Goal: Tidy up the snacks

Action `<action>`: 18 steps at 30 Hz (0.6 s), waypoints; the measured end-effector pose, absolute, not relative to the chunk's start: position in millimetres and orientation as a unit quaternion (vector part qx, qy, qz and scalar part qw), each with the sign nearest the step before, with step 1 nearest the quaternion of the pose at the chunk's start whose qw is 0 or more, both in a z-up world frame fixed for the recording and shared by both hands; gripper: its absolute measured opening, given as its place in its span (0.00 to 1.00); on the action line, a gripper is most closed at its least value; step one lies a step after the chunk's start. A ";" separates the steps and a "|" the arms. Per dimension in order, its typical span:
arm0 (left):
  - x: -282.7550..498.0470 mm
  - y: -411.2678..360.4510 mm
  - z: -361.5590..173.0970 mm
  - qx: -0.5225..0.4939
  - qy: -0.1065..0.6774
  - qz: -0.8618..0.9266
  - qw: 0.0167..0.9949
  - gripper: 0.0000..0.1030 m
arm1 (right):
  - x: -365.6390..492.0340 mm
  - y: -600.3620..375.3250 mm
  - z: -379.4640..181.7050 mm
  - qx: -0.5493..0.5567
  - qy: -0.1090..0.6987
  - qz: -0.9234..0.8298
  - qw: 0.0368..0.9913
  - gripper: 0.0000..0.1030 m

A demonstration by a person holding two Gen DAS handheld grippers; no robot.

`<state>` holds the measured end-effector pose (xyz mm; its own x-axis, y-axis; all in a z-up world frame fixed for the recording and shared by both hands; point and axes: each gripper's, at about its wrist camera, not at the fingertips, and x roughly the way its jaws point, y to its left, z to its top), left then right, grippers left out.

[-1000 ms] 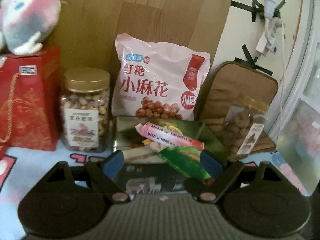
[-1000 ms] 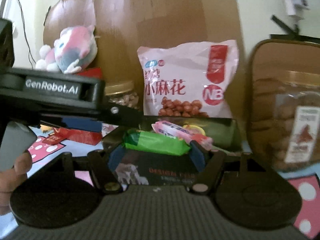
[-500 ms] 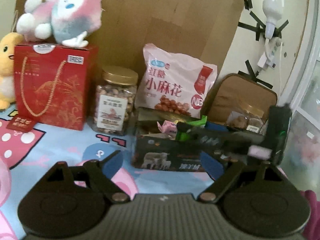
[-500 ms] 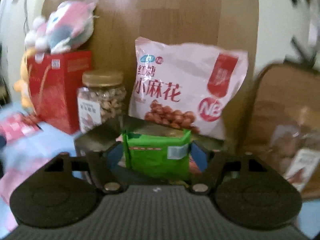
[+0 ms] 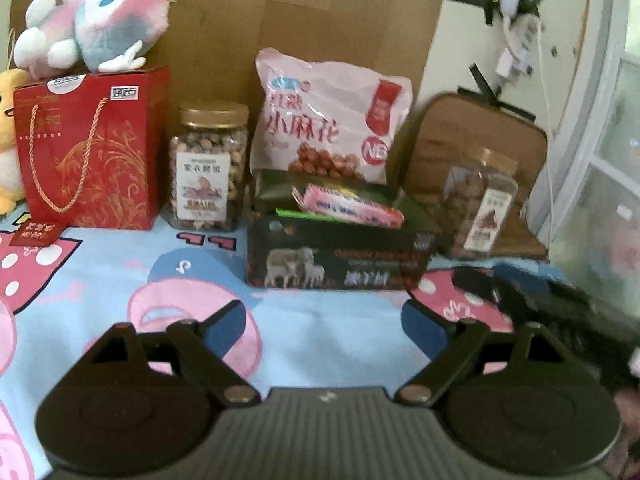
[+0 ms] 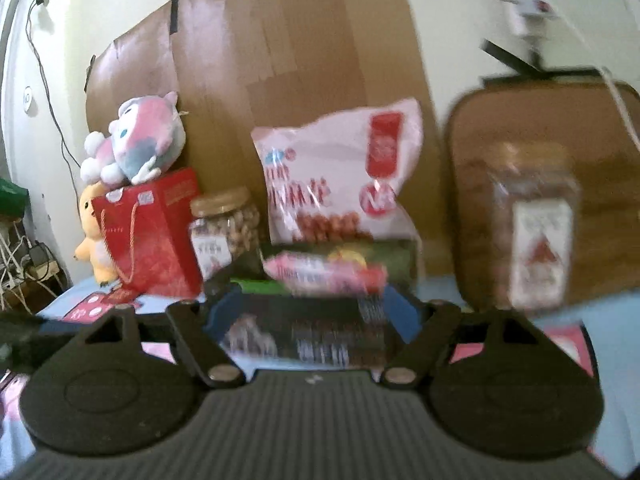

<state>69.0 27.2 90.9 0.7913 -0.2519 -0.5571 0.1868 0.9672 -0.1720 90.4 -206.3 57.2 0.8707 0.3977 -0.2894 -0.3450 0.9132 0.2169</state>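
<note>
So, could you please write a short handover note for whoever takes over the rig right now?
Left gripper: open, empty, over the cloth short of the box.
Right gripper: open, empty, its jaws just moved; in front of the box.
Dark box: holds the pink packet and the green packet.
Done: both packets are in the box.
Left: two jars and the big pink bag stand outside it, if they belong there.

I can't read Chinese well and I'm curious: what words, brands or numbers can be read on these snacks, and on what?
"小麻花" and "NB": on the pink snack bag.
Label of the gold-lidded nut jar: too blurred to read.
Dark box with sheep picture: its lettering is blurred.
Pink wrapper in the box: print unreadable.
Red gift bag: small labels, unreadable.
Right-hand jar: label unreadable.
</note>
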 end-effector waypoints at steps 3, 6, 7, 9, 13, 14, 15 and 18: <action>59.0 19.6 87.2 -0.042 0.304 -0.112 0.945 0.86 | 61.0 -209.9 40.9 0.094 0.182 0.178 0.962 0.77; 49.2 14.8 83.9 -0.031 0.305 -0.106 0.946 0.86 | 38.7 -209.2 29.0 0.112 0.198 0.167 0.959 0.77; 46.2 13.7 83.0 -0.027 0.305 -0.104 0.946 0.86 | 33.2 -207.9 25.8 0.114 0.203 0.162 0.959 0.77; 39.2 13.0 80.7 -0.022 0.304 -0.098 0.947 0.87 | 25.4 -202.6 20.7 0.114 0.214 0.157 0.957 0.77; 29.0 17.0 77.1 -0.023 0.304 -0.083 0.949 0.91 | 13.6 -193.7 16.1 0.117 0.225 0.169 0.952 0.77; 26.4 18.3 76.2 -0.024 0.303 -0.079 0.949 0.91 | 11.7 -192.0 16.0 0.117 0.227 0.170 0.952 0.77; 23.8 19.4 75.2 -0.023 0.302 -0.075 0.950 0.91 | 10.6 -190.5 16.4 0.120 0.229 0.172 0.950 0.77; 18.8 22.3 73.1 -0.023 0.301 -0.065 0.951 0.94 | 6.4 -187.8 16.6 0.126 0.236 0.179 0.947 0.77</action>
<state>18.8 22.3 73.1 0.8100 -0.1382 -0.5700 0.1103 0.9904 -0.0833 6.4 -187.8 16.6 0.8244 0.3992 -0.4013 -0.2801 0.9038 0.3236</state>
